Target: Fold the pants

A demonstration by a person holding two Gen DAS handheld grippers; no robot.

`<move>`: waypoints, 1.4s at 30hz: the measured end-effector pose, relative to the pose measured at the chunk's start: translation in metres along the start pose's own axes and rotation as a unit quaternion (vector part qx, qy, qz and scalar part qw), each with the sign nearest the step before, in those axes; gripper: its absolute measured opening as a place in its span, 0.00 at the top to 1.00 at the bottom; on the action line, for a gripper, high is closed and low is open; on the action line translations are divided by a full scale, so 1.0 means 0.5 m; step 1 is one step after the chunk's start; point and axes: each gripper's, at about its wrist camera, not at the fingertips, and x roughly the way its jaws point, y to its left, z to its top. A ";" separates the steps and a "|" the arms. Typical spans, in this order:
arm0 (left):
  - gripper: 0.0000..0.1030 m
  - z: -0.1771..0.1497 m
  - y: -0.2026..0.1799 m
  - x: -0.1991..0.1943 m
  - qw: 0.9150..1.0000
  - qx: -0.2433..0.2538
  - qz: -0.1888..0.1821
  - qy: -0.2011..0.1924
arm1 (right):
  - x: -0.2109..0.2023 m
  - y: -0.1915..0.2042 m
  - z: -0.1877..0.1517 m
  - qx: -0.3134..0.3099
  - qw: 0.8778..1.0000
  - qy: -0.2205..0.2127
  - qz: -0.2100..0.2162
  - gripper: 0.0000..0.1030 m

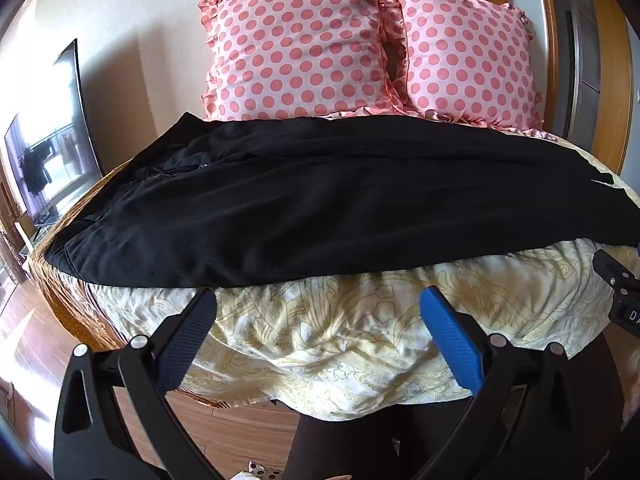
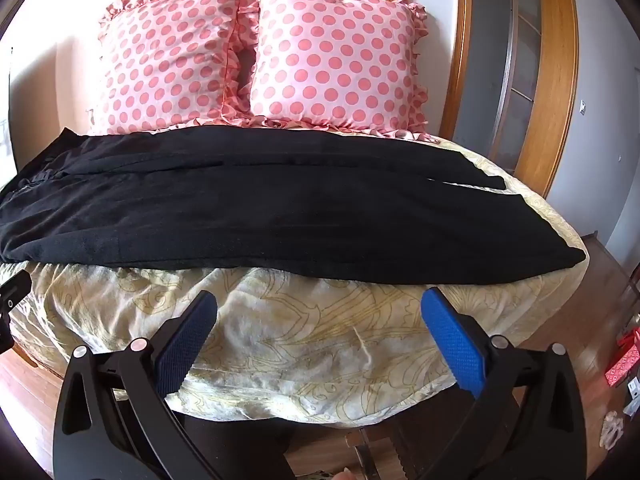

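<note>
Black pants [image 1: 320, 200] lie flat across the bed, waist at the left, leg ends at the right. In the right wrist view the same pants [image 2: 280, 216] span the bed, with the two leg ends apart near the right edge. My left gripper [image 1: 318, 300] hovers open just short of the pants' near edge, over the pale patterned bedspread [image 1: 320, 332]. My right gripper [image 2: 320, 304] is also open, nothing between its blue pads, a little short of the near leg's edge. The right gripper's body [image 1: 620, 292] shows at the right rim of the left wrist view.
Two pink polka-dot pillows [image 1: 296, 48] [image 2: 332, 60] lean against the wall behind the pants. A TV screen [image 1: 52, 140] stands left of the bed. A wooden door frame [image 2: 556, 80] is at the right, and red boxes [image 2: 624, 356] lie on the wooden floor.
</note>
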 end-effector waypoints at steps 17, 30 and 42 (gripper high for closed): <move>0.02 0.001 -0.006 0.007 1.000 0.008 0.001 0.002 | 0.002 0.003 0.002 0.003 1.000 0.000 0.002 0.01; 0.02 0.000 -0.003 0.007 1.000 0.006 -0.001 0.003 | 0.003 0.002 0.001 0.003 1.000 0.001 0.002 0.01; 0.02 -0.003 0.003 0.015 1.000 0.005 0.000 0.003 | 0.002 -0.001 -0.003 0.006 1.000 0.000 0.000 0.01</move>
